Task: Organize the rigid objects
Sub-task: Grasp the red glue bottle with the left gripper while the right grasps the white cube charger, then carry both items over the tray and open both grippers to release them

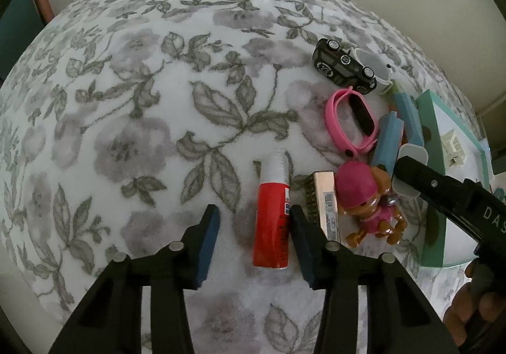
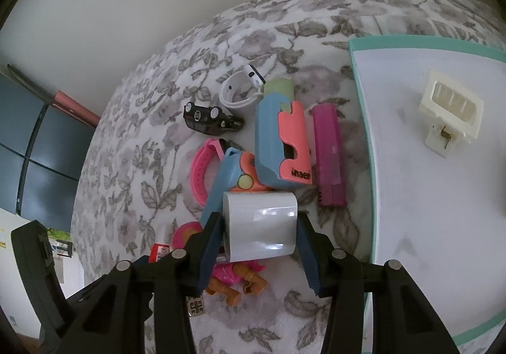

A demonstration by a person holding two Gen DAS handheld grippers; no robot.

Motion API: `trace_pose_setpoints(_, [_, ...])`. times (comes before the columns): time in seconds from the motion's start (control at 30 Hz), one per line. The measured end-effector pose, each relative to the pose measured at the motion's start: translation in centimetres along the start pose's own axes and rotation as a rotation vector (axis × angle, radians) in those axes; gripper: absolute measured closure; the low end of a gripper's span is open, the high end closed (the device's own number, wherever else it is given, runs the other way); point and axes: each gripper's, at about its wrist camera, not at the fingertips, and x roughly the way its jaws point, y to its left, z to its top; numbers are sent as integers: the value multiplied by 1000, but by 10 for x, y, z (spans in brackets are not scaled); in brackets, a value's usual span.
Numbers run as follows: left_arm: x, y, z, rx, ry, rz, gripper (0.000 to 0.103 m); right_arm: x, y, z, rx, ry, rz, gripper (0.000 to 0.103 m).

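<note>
A pile of small toys lies on a floral cloth (image 1: 132, 94). My left gripper (image 1: 254, 221) is open, with a red and white tube (image 1: 272, 218) lying between its fingers. Beside the tube are a gold box (image 1: 325, 205) and a pink dog figure (image 1: 367, 199). My right gripper (image 2: 257, 234) is shut on a white rounded case (image 2: 260, 224), held above the dog figure (image 2: 234, 278). The right gripper's black body also shows in the left wrist view (image 1: 442, 192). A white tray with a teal rim (image 2: 363, 120) lies to the right and holds a cream plastic part (image 2: 450, 110).
Beyond lie a pink watch (image 1: 351, 120), a black toy car (image 1: 344, 64), a white band (image 2: 240, 91), blue and coral toy pieces (image 2: 281, 139) and a purple lighter (image 2: 329, 158). A dark cabinet (image 2: 34, 145) stands at the far left.
</note>
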Motion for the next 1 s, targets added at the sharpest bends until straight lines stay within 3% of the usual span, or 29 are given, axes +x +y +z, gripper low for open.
trace_pose_setpoints(0.13, [-1, 0, -1, -13, -8, -14, 82, 0, 0, 0, -5, -3, -3, 54])
trace_pose_setpoints(0.5, [-3, -1, -3, -13, -8, 6, 82, -9, -5, -2, 26, -19, 9, 54])
trace_pose_setpoints(0.73, [-10, 0, -1, -32, -11, 12, 82, -34, -11, -2, 57, -77, 47, 54])
trace_pose_setpoints(1.0, [-40, -18, 13, -1, -67, 17, 82, -62, -16, -2, 55, -148, 46, 54])
